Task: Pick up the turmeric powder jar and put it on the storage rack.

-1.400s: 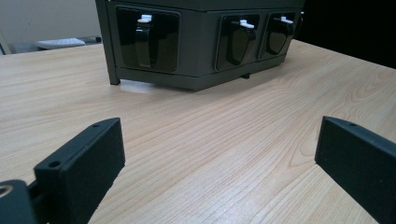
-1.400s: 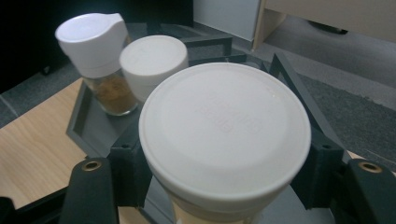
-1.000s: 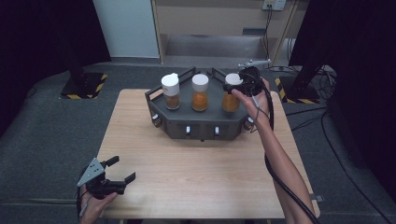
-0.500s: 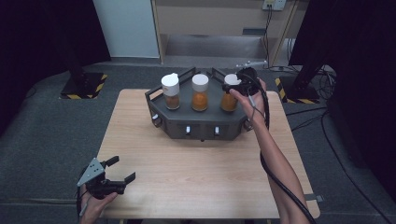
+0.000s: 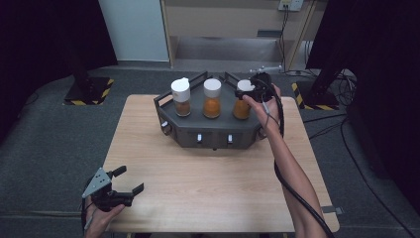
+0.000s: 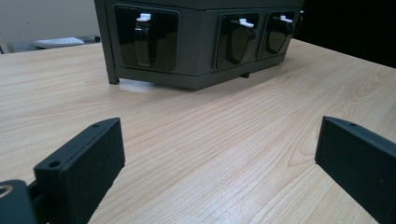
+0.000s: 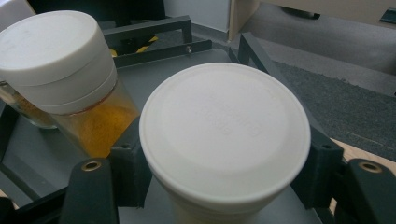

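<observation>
Jar in right tongs

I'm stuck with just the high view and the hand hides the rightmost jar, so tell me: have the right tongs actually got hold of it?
Observer: Yes. In the right gripper view the right tongs are shut on the rightmost jar, one black jaw at each side, just under its white lid.
Operator: Is that jar upright?
Observer: I can't tell its tilt; the camera looks down on the flat lid. The middle jar beside it shows orange powder through its clear wall.
Operator: And the left tongs, anything between them?
Observer: Nothing. In the left gripper view the left tongs stand open over bare wooden table, facing the dark stand and apart from it.
</observation>
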Tool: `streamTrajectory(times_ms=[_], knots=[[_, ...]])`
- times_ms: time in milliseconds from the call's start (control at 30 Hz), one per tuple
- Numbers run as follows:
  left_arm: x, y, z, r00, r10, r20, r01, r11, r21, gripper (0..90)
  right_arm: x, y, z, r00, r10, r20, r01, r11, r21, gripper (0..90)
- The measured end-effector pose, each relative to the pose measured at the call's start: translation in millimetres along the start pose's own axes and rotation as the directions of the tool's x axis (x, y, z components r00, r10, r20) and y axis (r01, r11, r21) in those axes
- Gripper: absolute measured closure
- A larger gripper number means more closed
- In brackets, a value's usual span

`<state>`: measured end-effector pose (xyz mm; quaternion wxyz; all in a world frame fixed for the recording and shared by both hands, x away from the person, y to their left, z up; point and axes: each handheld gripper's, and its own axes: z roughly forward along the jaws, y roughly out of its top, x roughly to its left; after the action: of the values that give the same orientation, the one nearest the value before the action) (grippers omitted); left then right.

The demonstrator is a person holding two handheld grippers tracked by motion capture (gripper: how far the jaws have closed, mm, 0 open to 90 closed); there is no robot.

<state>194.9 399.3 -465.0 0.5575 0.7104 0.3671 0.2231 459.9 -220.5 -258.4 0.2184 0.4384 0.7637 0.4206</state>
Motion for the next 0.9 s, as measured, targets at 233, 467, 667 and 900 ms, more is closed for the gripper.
streamTrajectory(times_ms=[233, 467, 667, 900], knots=[[-0.3, 0.3, -0.2, 1.0, 0.002, 0.0, -0.002, 1.0, 0.001, 0.5, -2.3, -1.6, -0.4, 0.9999, 0.007, -0.008, -0.007, 1.0, -0.005, 32.8], [-0.3, 0.3, 0.1, 1.0, 0.003, 0.001, -0.003, 1.0, 0.001, 0.5, -7.6, -4.1, -7.3, 0.9991, 0.033, -0.025, -0.034, 0.998, -0.056, 16.7], [-0.7, 0.6, 0.3, 1.0, 0.006, 0.001, -0.006, 1.0, 0.001, 0.5, -11.7, 0.0, -23.3, 0.9982, 0.039, -0.046, -0.044, 0.993, -0.108, 8.1], [-0.7, 0.5, 0.3, 1.0, 0.005, 0.001, -0.005, 1.0, 0.001, 0.5, -8.4, 4.8, -41.2, 0.9979, 0.015, -0.063, -0.023, 0.991, -0.132, 8.0]])
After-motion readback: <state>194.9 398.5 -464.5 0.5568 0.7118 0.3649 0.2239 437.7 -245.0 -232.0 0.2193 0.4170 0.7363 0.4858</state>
